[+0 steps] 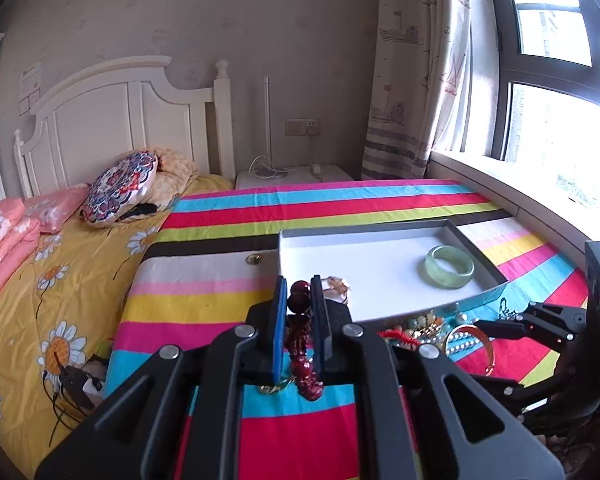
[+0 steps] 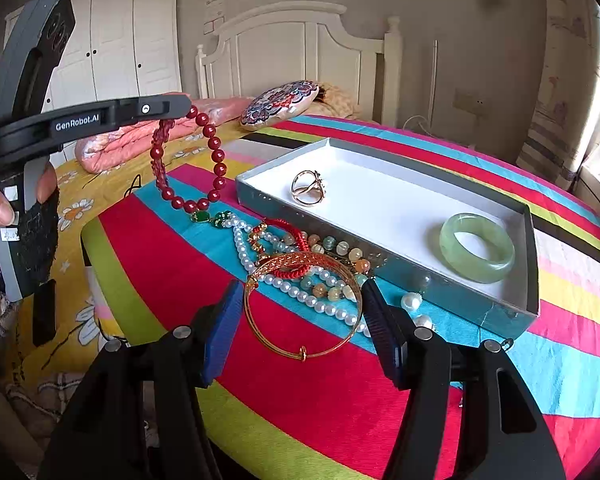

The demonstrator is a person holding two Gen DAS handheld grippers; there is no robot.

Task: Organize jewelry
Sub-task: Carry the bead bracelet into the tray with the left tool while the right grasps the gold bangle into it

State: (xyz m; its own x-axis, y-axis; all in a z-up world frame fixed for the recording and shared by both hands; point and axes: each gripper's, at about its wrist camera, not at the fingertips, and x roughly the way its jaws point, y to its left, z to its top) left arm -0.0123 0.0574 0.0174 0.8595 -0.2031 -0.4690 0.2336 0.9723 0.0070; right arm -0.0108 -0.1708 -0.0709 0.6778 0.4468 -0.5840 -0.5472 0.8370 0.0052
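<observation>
Left gripper: fingers clamped on the dark red bead bracelet. In the right wrist view the loop hangs free under the fingers, clear of the striped cloth, left of the tray. A green bead at the bottom of the loop sits close to the heap; contact can't be told.

Right gripper: fingers apart, one either side of the gold bangle. Pads are close to the rim, but whether they touch it can't be told. Bangle lies flat on the cloth at the near end of the heap.

White tray, grey walls, on the worktop just beyond the heap. Inside: jade bangle at the right end, gold ring toward the left end, well apart.

Loose heap along the tray's near wall: white pearl strand, red cord bracelet, pastel bead strand, all tangled, overlapping the gold bangle's far rim. Two larger pearls lie just right of the right finger.

Left wrist view: small gold item on the cloth, just left of the tray, too small to identify.
</observation>
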